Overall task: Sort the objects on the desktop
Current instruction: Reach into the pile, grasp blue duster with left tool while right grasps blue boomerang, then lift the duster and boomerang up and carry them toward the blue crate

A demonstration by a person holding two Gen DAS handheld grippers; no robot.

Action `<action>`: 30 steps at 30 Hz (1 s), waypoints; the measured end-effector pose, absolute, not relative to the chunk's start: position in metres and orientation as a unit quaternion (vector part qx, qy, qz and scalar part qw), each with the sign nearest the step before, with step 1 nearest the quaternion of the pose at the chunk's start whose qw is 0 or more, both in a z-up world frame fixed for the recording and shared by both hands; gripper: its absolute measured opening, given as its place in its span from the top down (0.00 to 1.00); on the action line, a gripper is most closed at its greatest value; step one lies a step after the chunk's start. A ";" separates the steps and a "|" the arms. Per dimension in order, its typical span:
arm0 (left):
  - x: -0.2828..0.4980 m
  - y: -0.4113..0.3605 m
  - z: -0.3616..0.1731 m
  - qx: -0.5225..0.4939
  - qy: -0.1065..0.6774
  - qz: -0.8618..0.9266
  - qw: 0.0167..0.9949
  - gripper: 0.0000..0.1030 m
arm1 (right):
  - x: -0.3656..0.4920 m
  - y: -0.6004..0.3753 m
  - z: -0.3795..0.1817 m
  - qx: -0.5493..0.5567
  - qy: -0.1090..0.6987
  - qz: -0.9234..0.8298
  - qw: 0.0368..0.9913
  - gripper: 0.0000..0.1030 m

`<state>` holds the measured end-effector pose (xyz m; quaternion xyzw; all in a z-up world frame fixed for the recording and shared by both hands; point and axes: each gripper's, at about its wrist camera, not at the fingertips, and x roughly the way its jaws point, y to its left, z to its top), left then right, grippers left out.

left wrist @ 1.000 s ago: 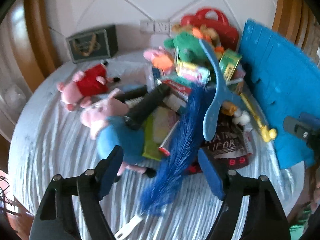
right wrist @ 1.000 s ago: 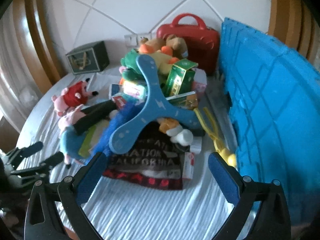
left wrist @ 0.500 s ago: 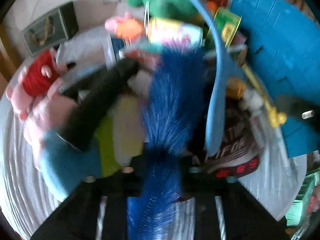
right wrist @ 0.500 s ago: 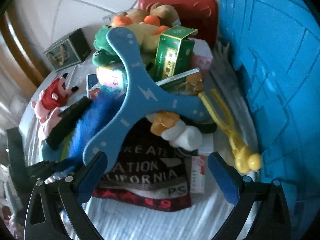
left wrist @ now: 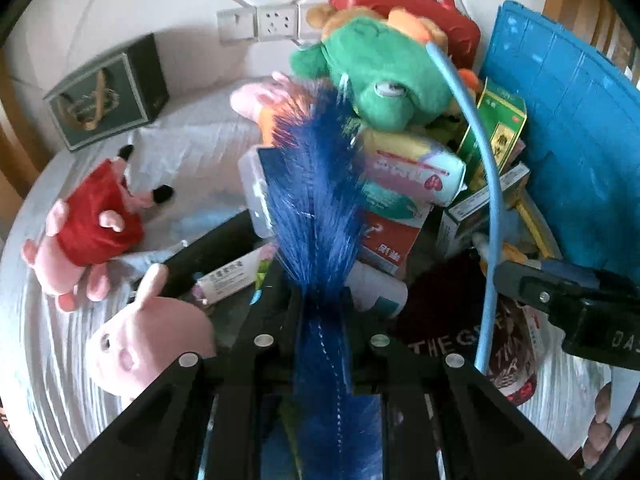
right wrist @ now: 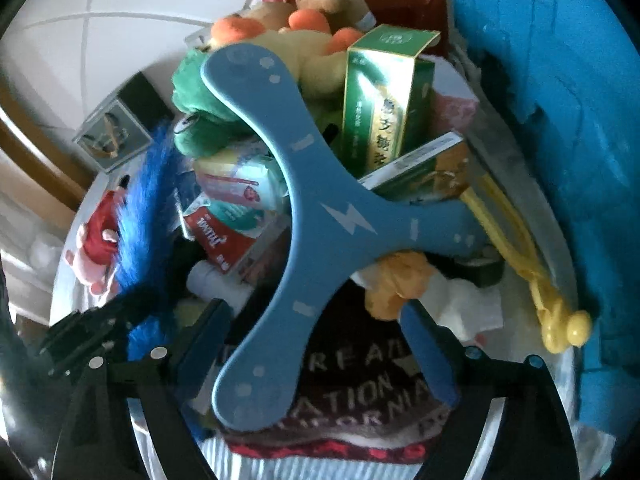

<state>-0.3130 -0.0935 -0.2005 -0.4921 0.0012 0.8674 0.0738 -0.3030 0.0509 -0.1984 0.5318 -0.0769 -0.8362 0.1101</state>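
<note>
We are in the picking-up step: our left gripper (left wrist: 322,320) has its jaws pinching the blue feather duster (left wrist: 316,208) in the toy pile, while our right gripper (right wrist: 316,344) jaws are closing around the blue boomerang (right wrist: 316,216), so next we must lift both out gently.

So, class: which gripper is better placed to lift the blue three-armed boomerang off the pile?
Right. The right gripper straddles the blue three-armed boomerang's lower arm, jaws closing; the left gripper is shut on the blue feather duster.
</note>
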 end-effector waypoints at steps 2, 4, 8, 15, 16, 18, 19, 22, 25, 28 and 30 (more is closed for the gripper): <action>-0.315 -0.092 -0.210 -0.502 -0.009 0.861 0.083 0.85 | -0.311 0.047 -0.207 0.540 -0.077 -0.832 0.104 0.14; -0.314 -0.089 -0.216 -0.510 -0.012 0.855 0.093 0.80 | -0.317 0.045 -0.218 0.550 -0.083 -0.825 0.099 0.16; -0.318 -0.077 -0.231 -0.520 0.007 0.848 0.103 0.77 | -0.330 0.046 -0.238 0.567 -0.101 -0.813 0.086 0.21; -0.324 -0.082 -0.226 -0.509 -0.002 0.856 0.093 0.85 | -0.334 0.033 -0.249 0.567 -0.095 -0.811 0.107 0.58; -0.322 -0.083 -0.223 -0.505 -0.003 0.859 0.090 0.85 | -0.332 0.030 -0.247 0.562 -0.084 -0.816 0.105 0.59; -0.316 -0.085 -0.212 -0.492 -0.002 0.867 0.084 0.86 | -0.325 0.025 -0.240 0.550 -0.059 -0.825 0.112 0.60; -0.311 -0.086 -0.204 -0.482 -0.003 0.872 0.082 0.86 | -0.321 0.022 -0.233 0.543 -0.043 -0.831 0.113 0.61; -0.296 -0.088 -0.181 -0.456 -0.006 0.887 0.074 0.86 | -0.304 0.016 -0.209 0.511 -0.007 -0.852 0.116 0.66; -0.281 -0.086 -0.156 -0.429 -0.010 0.900 0.075 0.87 | -0.288 0.014 -0.180 0.472 0.015 -0.872 0.126 0.70; -0.263 -0.090 -0.128 -0.399 -0.011 0.914 0.071 0.87 | -0.273 0.015 -0.154 0.439 0.027 -0.889 0.128 0.74; -0.250 -0.090 -0.111 -0.380 -0.012 0.922 0.070 0.87 | -0.261 0.022 -0.136 0.417 0.034 -0.900 0.127 0.76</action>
